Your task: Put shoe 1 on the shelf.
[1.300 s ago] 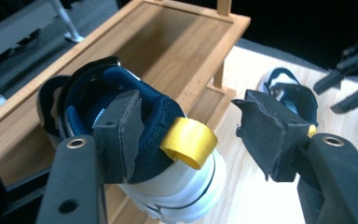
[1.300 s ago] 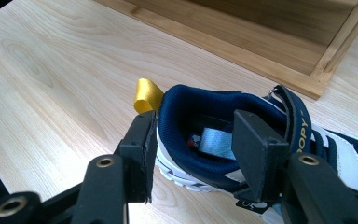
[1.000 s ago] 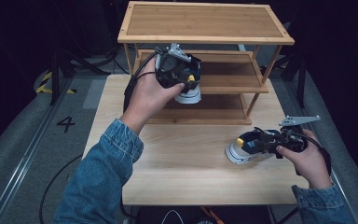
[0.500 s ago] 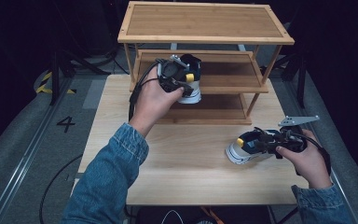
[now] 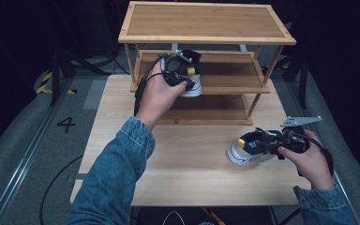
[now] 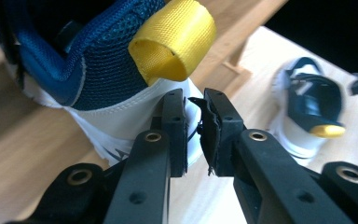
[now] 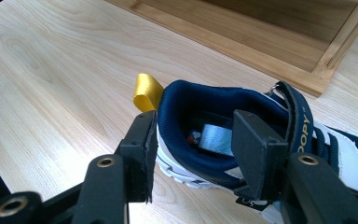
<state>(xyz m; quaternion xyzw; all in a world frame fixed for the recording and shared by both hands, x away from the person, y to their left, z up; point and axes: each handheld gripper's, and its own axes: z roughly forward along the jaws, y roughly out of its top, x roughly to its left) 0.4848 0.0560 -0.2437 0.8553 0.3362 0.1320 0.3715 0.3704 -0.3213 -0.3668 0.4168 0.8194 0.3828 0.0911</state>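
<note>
Since the earlier frames, your left gripper (image 5: 183,75) has carried its shoe (image 5: 191,86) from in front of the rack in onto the middle shelf (image 5: 225,70); your right hand (image 5: 309,161) and its shoe have stayed where they were.

Left side: the shoe on the shelf sits at the near left part of the middle shelf of the wooden rack (image 5: 206,23), heel toward you. In the left gripper view, the left gripper (image 6: 195,126) shows its jaws drawn to a narrow gap just behind the white heel of the shoe (image 6: 98,84), below the yellow heel loop (image 6: 175,42). You cannot tell from these views whether any of the heel is still pinched between them.

Right side: the second shoe (image 5: 243,147) rests on the table (image 5: 122,117) at the near right, in front of the rack and well apart from the first shoe. In the right gripper view, the right gripper (image 7: 193,140) straddles the side wall of this shoe (image 7: 242,135) near the heel: one jaw is inside the blue opening, the other is outside against the white side, just beside the yellow loop (image 7: 147,93). The jaws are closed onto that wall.
</note>
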